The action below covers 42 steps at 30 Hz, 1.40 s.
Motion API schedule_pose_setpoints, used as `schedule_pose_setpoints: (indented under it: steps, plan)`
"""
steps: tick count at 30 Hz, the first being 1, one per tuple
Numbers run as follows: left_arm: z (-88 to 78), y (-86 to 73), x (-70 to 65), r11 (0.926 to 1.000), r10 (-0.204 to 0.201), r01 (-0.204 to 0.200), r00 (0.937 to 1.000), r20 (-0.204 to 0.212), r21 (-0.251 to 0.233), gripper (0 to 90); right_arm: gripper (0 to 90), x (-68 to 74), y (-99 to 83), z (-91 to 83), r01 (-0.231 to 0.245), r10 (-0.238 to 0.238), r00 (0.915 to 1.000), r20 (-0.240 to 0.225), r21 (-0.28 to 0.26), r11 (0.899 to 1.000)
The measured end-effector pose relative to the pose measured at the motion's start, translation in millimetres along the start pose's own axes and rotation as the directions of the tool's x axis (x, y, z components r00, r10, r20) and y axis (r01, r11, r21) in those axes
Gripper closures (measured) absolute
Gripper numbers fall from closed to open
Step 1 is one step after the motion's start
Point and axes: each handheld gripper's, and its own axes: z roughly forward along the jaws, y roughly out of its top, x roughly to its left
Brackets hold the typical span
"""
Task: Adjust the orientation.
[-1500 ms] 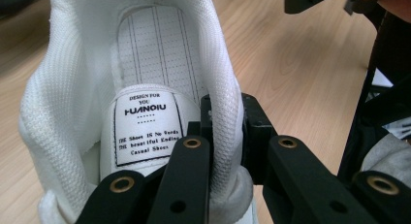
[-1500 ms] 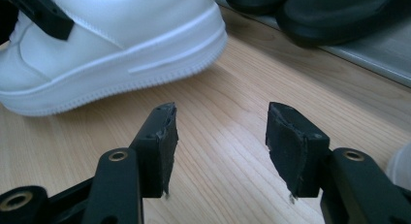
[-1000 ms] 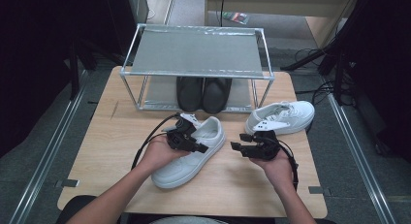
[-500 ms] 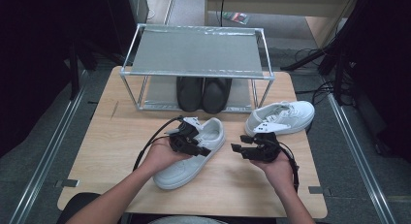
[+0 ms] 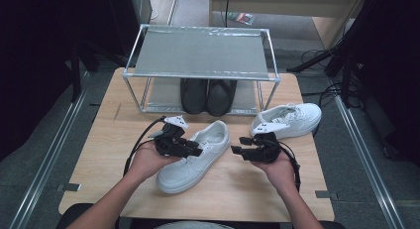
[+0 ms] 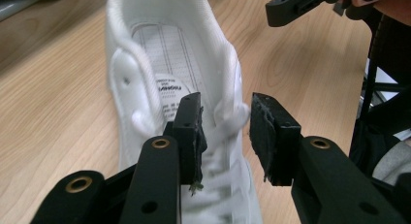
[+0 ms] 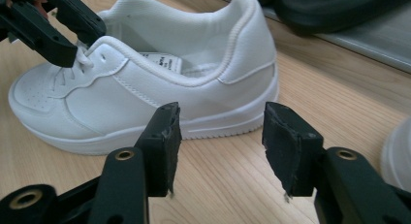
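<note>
Item: white shoe [image 5: 195,157] on the bench [image 5: 99,154], under our spread left hand-held gripper [image 5: 195,151], just ahead of our spread, empty right hand-held gripper [image 5: 236,150]; risk, we judge: jaws catch only loose laces [image 6: 228,118], shoe slips.

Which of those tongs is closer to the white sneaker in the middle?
Left. The left tongs sit open over the white leather sneaker's laces; the right tongs hover open beside its heel.
</note>
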Motion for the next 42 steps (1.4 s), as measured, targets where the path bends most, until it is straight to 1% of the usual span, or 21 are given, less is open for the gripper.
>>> schedule_pose_setpoints:
  steps: [4, 6, 8, 9, 10, 12, 14, 15, 16, 18, 20, 22, 24, 27, 29, 30, 32, 35, 38, 42]
  plan:
    - [-7.7, -9.8, -2.0, 0.9999, -0.014, 0.014, 0.9999, -0.009, -0.008, 69.8, 51.3, 1.6, 5.0, 6.3, 0.021, -0.021, 0.9996, -0.018, 0.003, 1.0]
    - [-9.1, -14.7, -2.3, 0.9998, -0.019, 0.019, 0.9997, -0.014, 0.001, 73.4, 54.1, 2.5, 7.7, 8.7, 0.019, -0.019, 0.9992, -0.034, 0.003, 1.0]
    - [-9.3, -20.1, -3.5, 0.9994, -0.034, 0.035, 0.9993, -0.014, 0.004, 75.9, 57.9, 4.0, 10.6, 11.2, 0.025, -0.025, 0.9987, -0.045, -0.001, 1.0]
    - [-9.6, -22.6, -3.9, 0.9991, -0.041, 0.042, 0.999, -0.017, 0.007, 76.8, 58.4, 4.7, 12.1, 12.5, 0.031, -0.031, 0.9981, -0.053, -0.002, 1.0]
    - [-9.3, -25.4, -4.2, 0.9982, -0.059, 0.059, 0.9981, -0.014, 0.009, 78.3, 58.4, 5.9, 13.6, 14.2, 0.034, -0.034, 0.9977, -0.059, -0.001, 0.999]
    - [-10.0, -29.3, -4.6, 0.9979, -0.064, 0.064, 0.9978, -0.021, 0.006, 81.6, 58.8, 7.8, 16.3, 18.9, 0.044, -0.044, 0.9968, -0.067, 0.0, 0.999]
    - [-10.9, -33.5, -4.9, 0.9975, -0.07, 0.071, 0.9968, -0.038, 0.004, 87.2, 63.4, 10.7, 19.3, 23.3, 0.058, -0.058, 0.9954, -0.076, 0.002, 0.998]
    - [-11.5, -34.7, -4.6, 0.9973, -0.073, 0.073, 0.9966, -0.04, 0.007, 90.0, 68.3, 13.1, 21.4, 25.6, 0.067, -0.067, 0.9949, -0.076, -0.002, 0.998]
    - [-12.1, -35.7, -3.9, 0.9965, -0.082, 0.082, 0.996, -0.036, 0.013, 90.0, 72.3, 14.6, 22.7, 26.8, 0.071, -0.071, 0.9943, -0.079, -0.003, 0.997]
    - [-12.5, -37.9, -3.2, 0.9955, -0.093, 0.094, 0.9948, -0.041, 0.013, 90.0, 83.1, 18.9, 25.9, 30.1, 0.087, -0.088, 0.9932, -0.076, -0.021, 0.996]
    - [-12.0, -39.8, -2.6, 0.9951, -0.097, 0.098, 0.9941, -0.048, 0.014, 90.0, 88.8, 22.3, 29.1, 36.3, 0.097, -0.098, 0.9906, -0.095, -0.019, 0.995]
    - [-11.3, -41.6, -1.7, 0.9954, -0.094, 0.095, 0.9942, -0.052, 0.015, 90.0, 89.7, 23.1, 30.8, 39.8, 0.1, -0.101, 0.9913, -0.083, -0.024, 0.995]
    - [-11.1, -42.5, -2.4, 0.9952, -0.097, 0.098, 0.9939, -0.052, 0.008, 90.0, 89.3, 20.8, 32.8, 42.8, 0.093, -0.094, 0.9924, -0.08, -0.017, 0.996]
    - [-11.0, -43.4, -3.1, 0.996, -0.089, 0.089, 0.9941, -0.062, 0.006, 90.0, 89.5, 17.1, 32.6, 49.8, 0.092, -0.092, 0.9935, -0.068, 0.006, 0.996]
    - [-9.6, -43.5, -3.2, 0.9971, -0.074, 0.075, 0.9943, -0.077, 0.011, 90.0, 90.0, 14.9, 32.7, 53.7, 0.081, -0.08, 0.9935, -0.081, 0.016, 0.997]
    - [-9.1, -43.5, -2.9, 0.9972, -0.072, 0.073, 0.9945, -0.076, 0.013, 90.0, 90.0, 14.2, 32.8, 54.8, 0.072, -0.07, 0.9936, -0.088, 0.024, 0.997]
    - [-7.4, -43.5, -1.0, 0.9965, -0.082, 0.083, 0.994, -0.071, 0.01, 90.0, 90.0, 14.2, 32.7, 55.0, 0.066, -0.063, 0.9938, -0.092, 0.029, 0.997]
    - [-6.5, -43.2, 1.9, 0.996, -0.089, 0.089, 0.994, -0.063, 0.007, 90.0, 90.0, 15.5, 32.3, 53.9, 0.079, -0.075, 0.9934, -0.086, 0.034, 0.996]
    - [-6.4, -42.5, 5.2, 0.9963, -0.085, 0.086, 0.9946, -0.058, 0.007, 90.0, 90.0, 16.3, 30.5, 53.9, 0.077, -0.072, 0.9928, -0.096, 0.053, 0.996]
    - [-5.8, -40.8, 8.6, 0.9961, -0.088, 0.088, 0.9944, -0.058, 0.003, 90.0, 90.0, 21.6, 27.0, 55.6, 0.095, -0.087, 0.991, -0.102, 0.083, 0.992]
